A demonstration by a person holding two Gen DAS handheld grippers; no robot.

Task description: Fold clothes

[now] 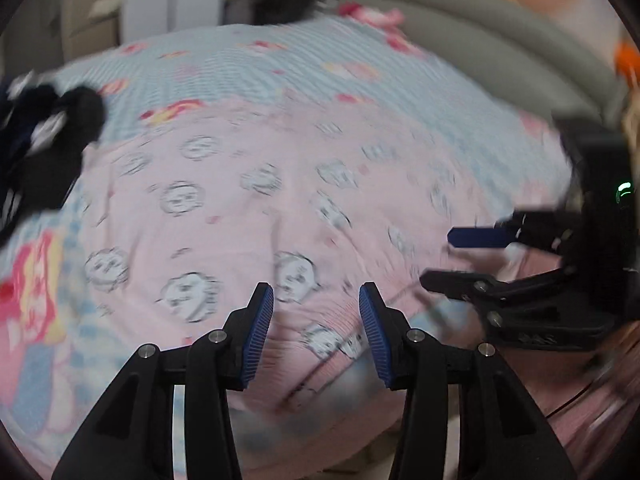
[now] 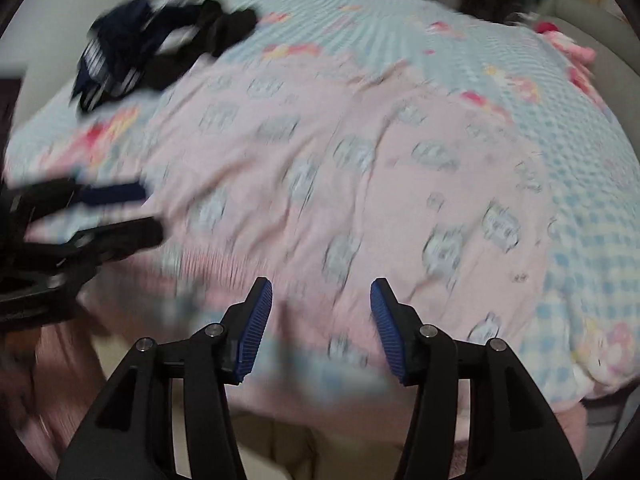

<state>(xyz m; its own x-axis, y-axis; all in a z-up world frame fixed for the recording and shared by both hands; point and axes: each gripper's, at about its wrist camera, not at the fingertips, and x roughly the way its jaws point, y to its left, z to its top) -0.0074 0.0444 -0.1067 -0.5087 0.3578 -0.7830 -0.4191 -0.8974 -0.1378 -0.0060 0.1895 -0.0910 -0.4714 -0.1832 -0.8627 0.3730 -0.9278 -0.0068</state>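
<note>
Two black grippers with blue ribbed pads show in the left wrist view. The left gripper [image 1: 316,332] sits at 6 o'clock with its jaws spread apart and nothing between them. It hangs over a big pink cloth with little white cartoon faces [image 1: 280,208], which lies spread out flat in the middle on a pale blue checked bed sheet with pink pictures [image 1: 248,64]. The right gripper [image 1: 436,258] pokes in from 3 o'clock, jaws apart too, over the edge of the pink cloth. A pile of dark navy and black clothes [image 1: 48,136] lies at 9 o'clock, at the pink cloth's far corner. A grey padded headboard [image 1: 460,44] curves at 1 o'clock (everything is a bit blurry).

From the right wrist view, the right gripper [image 2: 322,330] is at 6 o'clock, loose and holding nothing, above the near edge of the pink cloth [image 2: 340,152]. The left gripper [image 2: 154,212] reaches in from 9 o'clock, also spread open. The dark pile [image 2: 152,48] sits at 11 o'clock on the blue sheet [image 2: 440,28], right by the pink cloth's far corner.
</note>
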